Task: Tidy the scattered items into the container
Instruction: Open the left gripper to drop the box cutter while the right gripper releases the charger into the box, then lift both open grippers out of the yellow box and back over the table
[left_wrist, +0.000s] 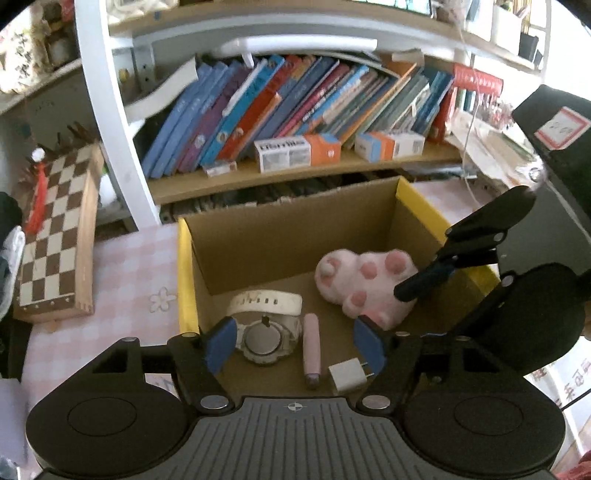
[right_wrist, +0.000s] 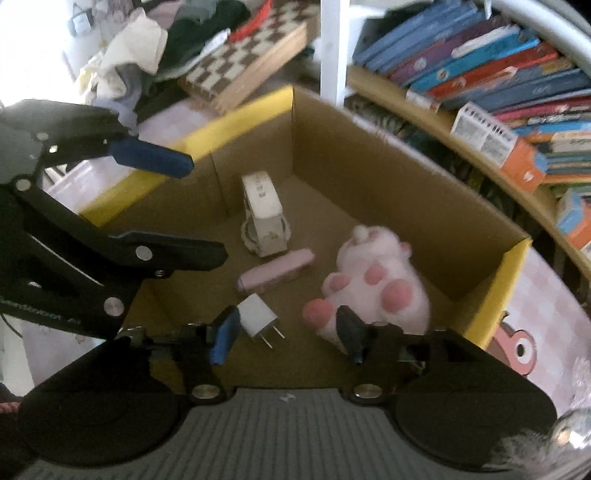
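- The left hand-held gripper (left_wrist: 293, 345) hangs over the near part of the box (left_wrist: 186, 273), jaws apart and grasping nothing.
- The right hand-held gripper (right_wrist: 286, 334) is likewise released, nothing between its pads; its blue finger pokes in from the right in the left view.
- On the box floor, nearest, lies a white charger (left_wrist: 347, 376) with its prongs out.
- Just beside it lies a pink tube (left_wrist: 311, 352), then a white watch (left_wrist: 264, 328) with its strap curled up.
- Further right in the box rests a pink plush (left_wrist: 364, 288), paw pads up.
- The box stands on a pink checked surface (left_wrist: 133, 280).
- A chessboard (left_wrist: 55, 240) leans to the left.
- Beyond, a shelf (left_wrist: 280, 173) carries books (left_wrist: 288, 107) and small cartons.
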